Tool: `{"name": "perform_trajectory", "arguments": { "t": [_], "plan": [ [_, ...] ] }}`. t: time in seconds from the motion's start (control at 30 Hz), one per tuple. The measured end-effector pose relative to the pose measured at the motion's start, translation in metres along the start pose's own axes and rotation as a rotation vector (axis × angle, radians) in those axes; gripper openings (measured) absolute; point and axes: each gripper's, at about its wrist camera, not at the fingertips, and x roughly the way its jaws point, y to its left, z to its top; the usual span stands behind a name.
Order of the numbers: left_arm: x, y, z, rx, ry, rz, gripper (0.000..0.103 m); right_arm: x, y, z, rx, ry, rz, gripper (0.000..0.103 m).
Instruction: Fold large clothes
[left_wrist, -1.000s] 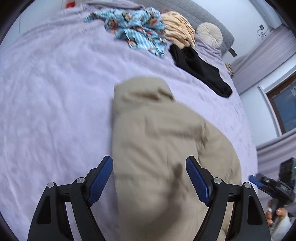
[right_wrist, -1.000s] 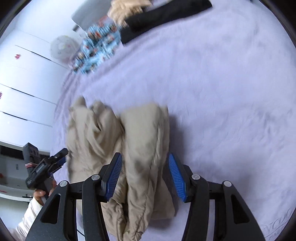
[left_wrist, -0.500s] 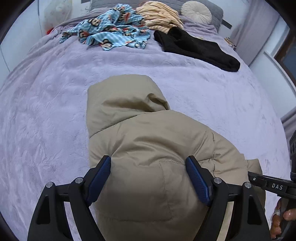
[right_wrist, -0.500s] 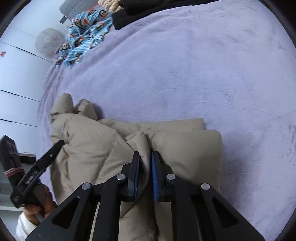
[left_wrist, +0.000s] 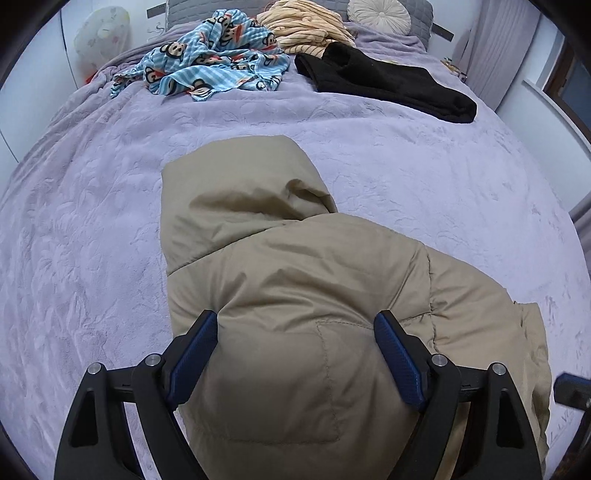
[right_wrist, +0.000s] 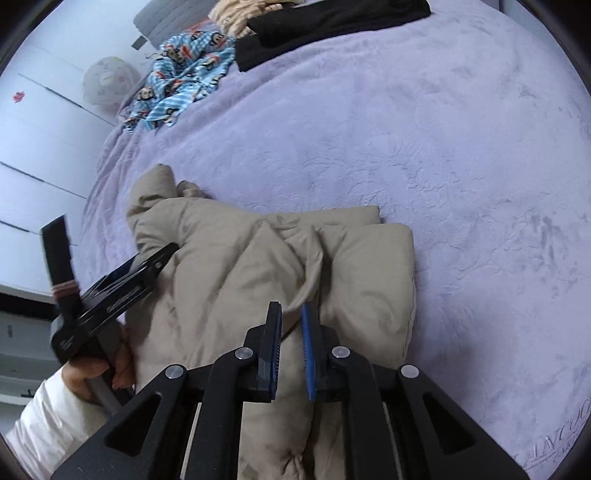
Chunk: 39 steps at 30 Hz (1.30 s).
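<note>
A beige puffer jacket (left_wrist: 295, 295) lies partly folded on the purple bed, hood pointing away. My left gripper (left_wrist: 295, 328) is wide open, its fingers straddling the jacket's bulging back. In the right wrist view the jacket (right_wrist: 240, 258) lies bunched, and my right gripper (right_wrist: 291, 325) is nearly closed on a raised fold of its fabric. The left gripper (right_wrist: 110, 291) shows there at the jacket's left side, held by a hand.
At the bed's far end lie a blue monkey-print garment (left_wrist: 210, 62), a yellow striped garment (left_wrist: 306, 26), a black garment (left_wrist: 388, 81) and a round cushion (left_wrist: 380, 16). The purple bedspread (left_wrist: 424, 184) stretches around the jacket. A white wardrobe (right_wrist: 33, 147) stands left.
My right gripper went from open to closed on a jacket fold. The left gripper moved closer over the jacket's back, staying open. The jacket's right side was folded over.
</note>
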Motion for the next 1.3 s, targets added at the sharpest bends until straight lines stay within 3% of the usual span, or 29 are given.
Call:
{"name": "perform_trajectory", "arguments": {
  "t": [0.17,0.33,0.53,0.73,1.3],
  "plan": [
    [-0.01,0.007,0.001,-0.019,0.009,-0.004,0.085,-0.013,0.018,-0.041,-0.064,0.052,0.028,0.012],
    [-0.05,0.022,-0.013,-0.032,0.002,-0.028,0.085,0.0,0.014,-0.069,-0.062,0.109,0.006,0.012],
    [-0.089,0.028,-0.071,-0.025,0.044,-0.043,0.085,0.006,0.008,-0.075,-0.029,0.113,0.004,0.012],
    [-0.081,0.024,-0.122,-0.091,0.159,-0.069,0.086,0.013,0.009,-0.082,-0.027,0.124,-0.014,0.012],
    [-0.113,0.001,-0.136,-0.132,0.163,0.005,0.086,-0.022,-0.002,-0.105,-0.024,0.146,0.007,0.013]
  ]
}}
